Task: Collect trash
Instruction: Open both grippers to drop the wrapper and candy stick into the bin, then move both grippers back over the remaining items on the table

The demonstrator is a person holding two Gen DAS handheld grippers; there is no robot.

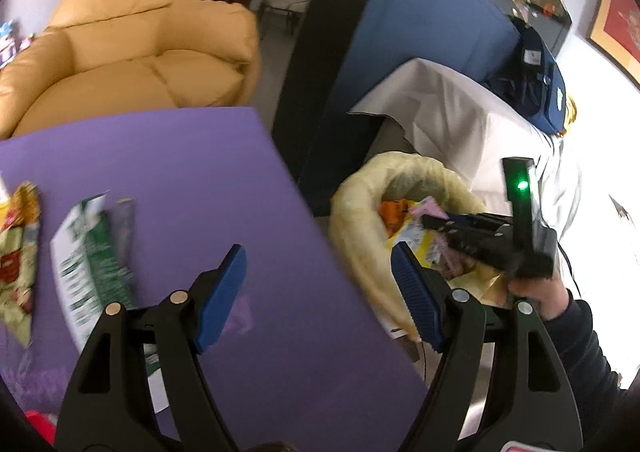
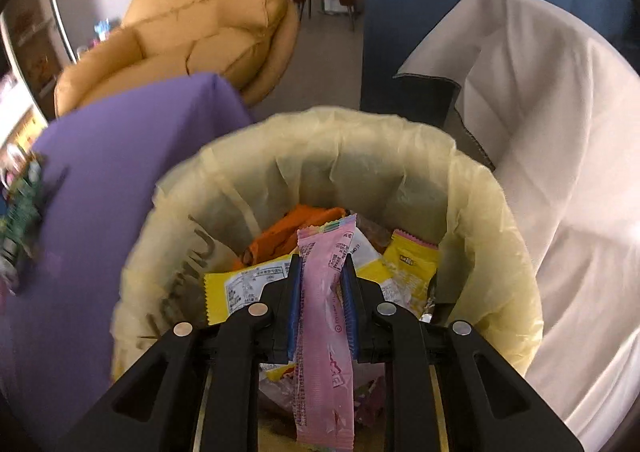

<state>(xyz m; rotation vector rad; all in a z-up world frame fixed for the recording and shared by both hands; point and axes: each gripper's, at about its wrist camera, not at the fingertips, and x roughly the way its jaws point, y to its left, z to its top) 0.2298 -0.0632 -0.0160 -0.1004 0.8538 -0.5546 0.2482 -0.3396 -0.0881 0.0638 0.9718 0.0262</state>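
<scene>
We held the right tool [image 2: 322,284] over the yellow-lined trash bin [image 2: 492,211], its pads clenched on a long pink wrapper [image 2: 324,316] above the wrappers inside. Our left tool [image 1: 320,296] stood released and empty over the purple bench [image 1: 192,171]; a green wrapper [image 1: 92,268] lay at nine o'clock.

**Layout at the bin**

We see the bin [image 2: 332,155] just right of the table [image 1: 192,171], with a draped cloth [image 2: 560,131] to its right. Wrappers [image 2: 412,264] lie in the bin. Two packets [image 1: 92,264] lie at the table's left. A sofa [image 1: 132,43] stands behind the table, a partition [image 1: 420,31] behind the bin.
</scene>
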